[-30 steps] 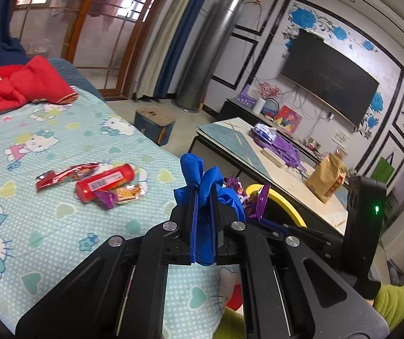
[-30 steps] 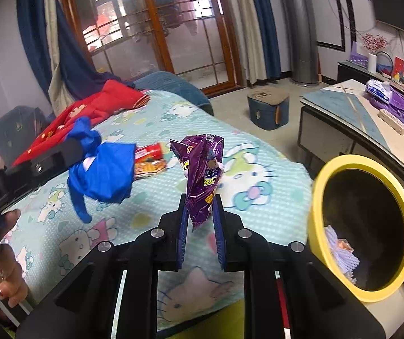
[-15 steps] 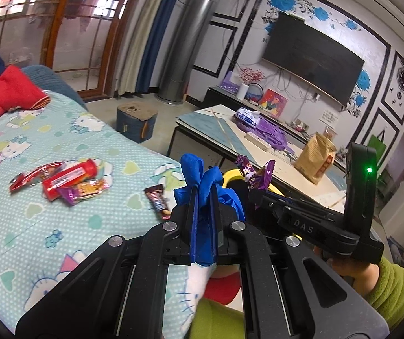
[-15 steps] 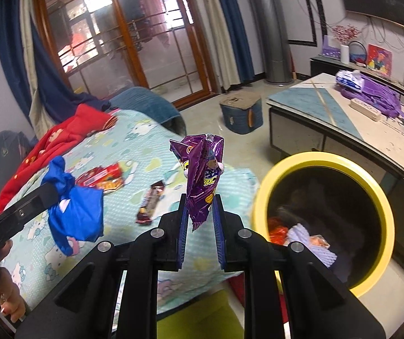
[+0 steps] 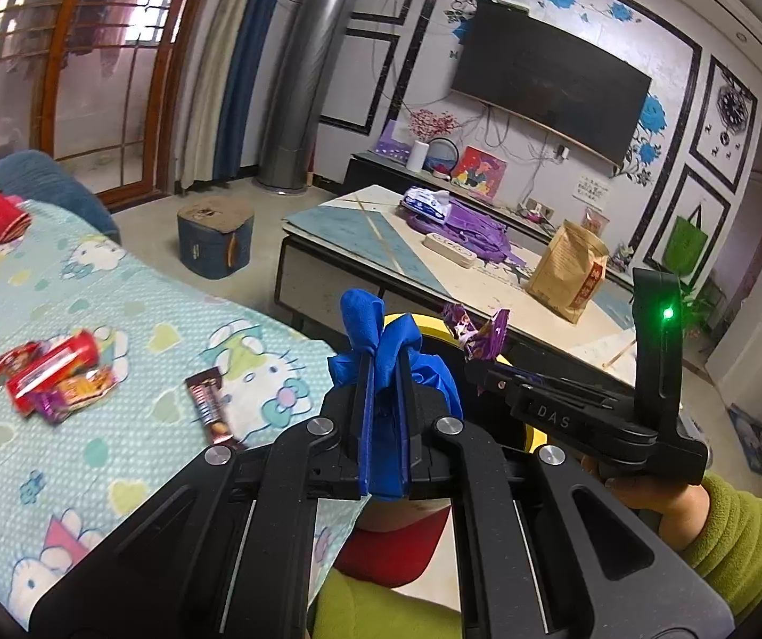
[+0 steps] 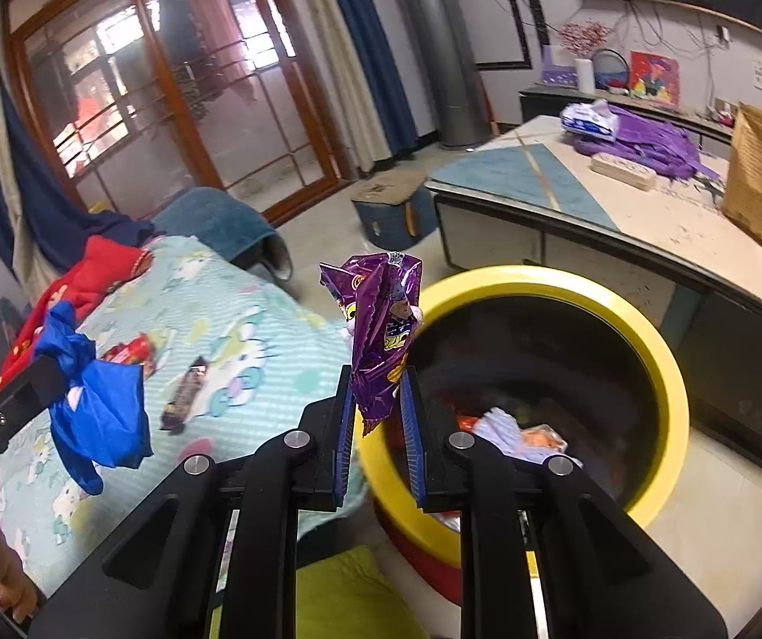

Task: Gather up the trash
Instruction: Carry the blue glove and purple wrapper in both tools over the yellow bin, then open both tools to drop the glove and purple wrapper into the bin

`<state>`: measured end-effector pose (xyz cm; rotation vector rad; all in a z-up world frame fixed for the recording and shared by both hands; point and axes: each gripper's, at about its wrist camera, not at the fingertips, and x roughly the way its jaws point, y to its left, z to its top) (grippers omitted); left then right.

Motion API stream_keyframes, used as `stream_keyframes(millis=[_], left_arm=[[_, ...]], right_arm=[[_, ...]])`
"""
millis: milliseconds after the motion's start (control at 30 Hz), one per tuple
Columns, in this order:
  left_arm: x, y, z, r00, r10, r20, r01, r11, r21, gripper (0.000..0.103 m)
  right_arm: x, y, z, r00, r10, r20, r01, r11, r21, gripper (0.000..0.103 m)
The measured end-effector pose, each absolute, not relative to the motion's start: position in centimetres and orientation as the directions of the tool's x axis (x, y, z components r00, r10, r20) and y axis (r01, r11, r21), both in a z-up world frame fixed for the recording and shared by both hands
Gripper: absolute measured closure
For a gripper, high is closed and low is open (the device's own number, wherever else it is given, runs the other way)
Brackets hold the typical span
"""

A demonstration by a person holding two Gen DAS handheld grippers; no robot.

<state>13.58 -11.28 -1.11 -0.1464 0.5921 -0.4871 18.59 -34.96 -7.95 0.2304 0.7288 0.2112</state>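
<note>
- Wrappers were in both grippers at this point. Right gripper [image 6: 378, 404] had its jaws squeezed narrow on a crinkled purple wrapper [image 6: 381, 330] that stuck straight up out of them.
- Left gripper [image 5: 385, 415] was clamped the same way on a scrunched blue bag [image 5: 388, 351], most of it bunched above and to the right of the jaws.
- Yellow-rimmed bin [image 6: 663, 362] sat just right of and beyond the right jaws, with some trash already at the bottom. Purple wrapper looked to be over the near-left edge of the rim, not the middle.
- Risk as I saw it: letting go there could've dropped the wrapper on the rim or down between the bin and the bed [image 6: 253, 330]. It's light foil, so it might also have clung to a pad or fluttered sideways.
- Blue bag was even further off, out left of the right jaws over the bed, so it needed carrying across first.
- Chocolate bar [image 6: 183, 391] and a red snack pack [image 5: 53, 367] with other wrappers were lying on the bed, left of both jaws, not picked up yet.
</note>
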Motion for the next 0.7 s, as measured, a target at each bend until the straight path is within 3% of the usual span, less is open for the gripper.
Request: stream_keyframes(millis=[700], left_arm=[[16.9,-19.1,-3.6,0.63,-0.524,-0.573,0.508,0.836,-0.206,0.1]], right_arm=[[19.6,-43.3,-12.5,0.692,0.151,-0.706,0.108,0.945,0.308,0.086]])
